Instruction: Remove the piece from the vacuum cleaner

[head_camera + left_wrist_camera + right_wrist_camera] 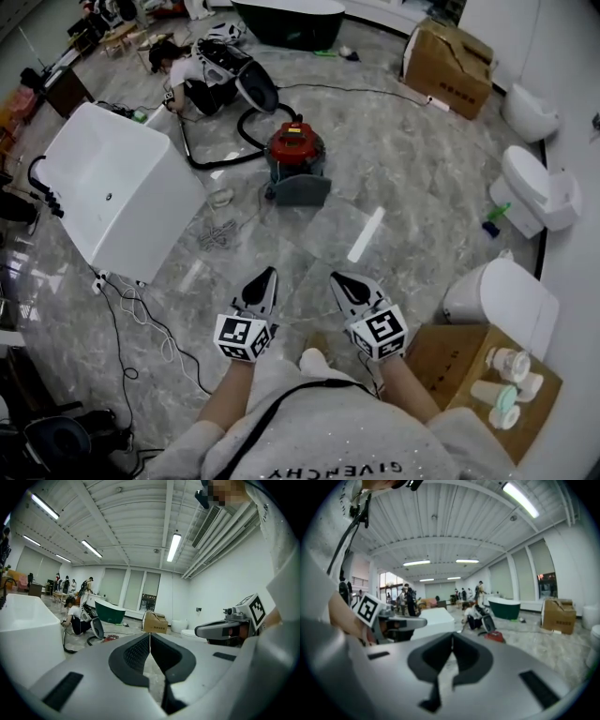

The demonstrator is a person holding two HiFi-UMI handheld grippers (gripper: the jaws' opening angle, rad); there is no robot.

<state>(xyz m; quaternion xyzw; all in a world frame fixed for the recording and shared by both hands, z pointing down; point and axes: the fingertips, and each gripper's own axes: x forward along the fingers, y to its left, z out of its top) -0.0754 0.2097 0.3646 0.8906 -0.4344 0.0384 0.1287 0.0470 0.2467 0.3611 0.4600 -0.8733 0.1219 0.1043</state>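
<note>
The person wears a light grey sweatshirt (328,436) with dark lettering (336,469) printed across its front and a thin black strap (281,408) slanting over it. Its sleeves (192,448) stop short of the wrists. Just beyond the sweatshirt, the left gripper (266,274) carries a white cube (244,337) with black square markers, and the right gripper (339,279) has a matching one. Each narrows to 2 pointed black jaws. Up close, each gripper's shell is smooth grey, with black rectangular slots (63,691) and black mesh-textured pads (136,656) lining the jaws.
</note>
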